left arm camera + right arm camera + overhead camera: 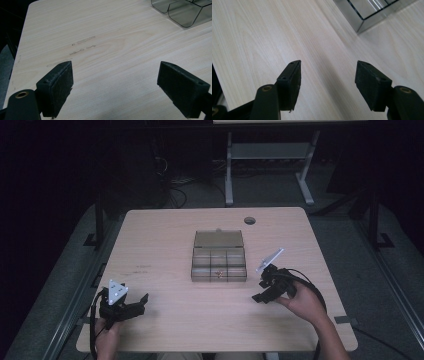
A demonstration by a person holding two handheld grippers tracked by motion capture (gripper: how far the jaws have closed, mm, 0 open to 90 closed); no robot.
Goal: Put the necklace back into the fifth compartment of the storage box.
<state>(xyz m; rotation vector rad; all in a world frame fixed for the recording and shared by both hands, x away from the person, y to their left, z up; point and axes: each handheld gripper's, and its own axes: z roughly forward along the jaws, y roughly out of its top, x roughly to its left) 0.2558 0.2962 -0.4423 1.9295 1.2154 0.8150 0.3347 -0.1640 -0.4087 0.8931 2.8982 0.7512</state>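
Observation:
A clear smoky plastic compartment box [219,263] lies open in the middle of the light wood table [165,240], its lid folded back; a few small pieces sit in one front compartment. My left gripper [138,305] rests near the table's front left, held by a hand, jaws wide apart and empty [115,87]. The box's rounded corner [183,12] shows at the top right of the left gripper view. My right gripper [260,290] hovers just right of the box's front corner, open with nothing between its jaws [328,77]. The box's edge [372,17] lies ahead of it.
A round cable hole [249,220] is set in the table's far edge. Faint scuff marks [82,46] mark the wood left of the box. A second table's legs [229,170] and cables stand on the dark floor beyond.

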